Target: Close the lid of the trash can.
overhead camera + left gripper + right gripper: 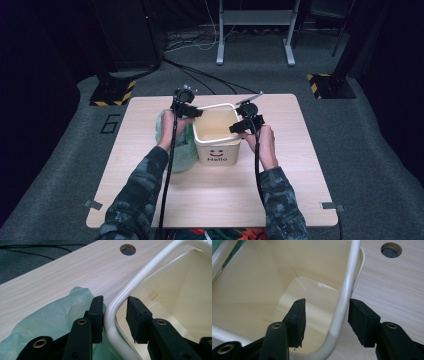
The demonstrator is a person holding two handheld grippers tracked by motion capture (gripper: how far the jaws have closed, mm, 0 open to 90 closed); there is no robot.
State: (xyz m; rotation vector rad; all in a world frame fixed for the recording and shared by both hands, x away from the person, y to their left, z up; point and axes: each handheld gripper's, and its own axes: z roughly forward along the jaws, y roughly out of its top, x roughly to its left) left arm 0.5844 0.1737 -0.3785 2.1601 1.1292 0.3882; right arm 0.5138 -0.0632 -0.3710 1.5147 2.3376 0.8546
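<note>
Straddling opposite rims of the empty cream plastic bin (217,137) at mid-table, the left gripper (115,317) and right gripper (325,322) both stand open and grip nothing, so lining seems not begun: the crumpled pale green plastic bag (176,145) lies outside, touching its left wall.

Wooden table (210,195): cream bin (218,150), green bag (181,150)

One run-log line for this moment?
left gripper: open, astride bin rim | right gripper: open, astride rim | green bag: left of bin
</note>
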